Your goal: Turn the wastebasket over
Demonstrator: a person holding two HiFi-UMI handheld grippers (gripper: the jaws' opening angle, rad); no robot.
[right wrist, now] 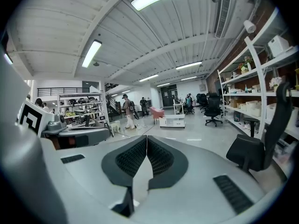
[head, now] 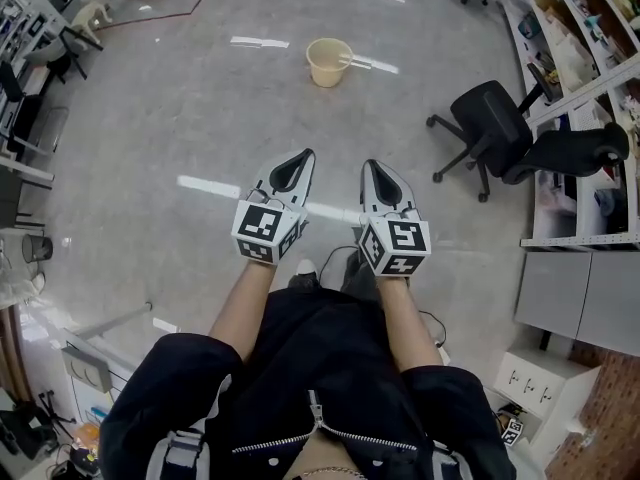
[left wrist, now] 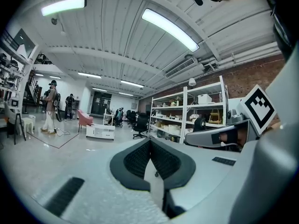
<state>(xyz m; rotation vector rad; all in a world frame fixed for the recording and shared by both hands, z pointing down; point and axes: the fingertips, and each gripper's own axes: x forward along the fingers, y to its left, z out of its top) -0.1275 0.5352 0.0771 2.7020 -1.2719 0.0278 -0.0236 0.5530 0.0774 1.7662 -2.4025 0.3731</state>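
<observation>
A beige wastebasket (head: 328,62) stands upright on the grey floor, mouth up, well ahead of me in the head view. My left gripper (head: 304,154) and right gripper (head: 368,165) are held side by side in front of my body, far short of the wastebasket. Both are shut with nothing between the jaws. In the left gripper view the left gripper (left wrist: 150,140) has its jaws together, and the right gripper (right wrist: 146,138) looks the same in its own view. The wastebasket is hidden in both gripper views.
A black office chair (head: 510,138) stands to the right, beside white shelving (head: 590,58). A white cabinet (head: 535,383) sits at lower right and desks (head: 25,118) line the left side. People (right wrist: 126,110) stand far off across the hall.
</observation>
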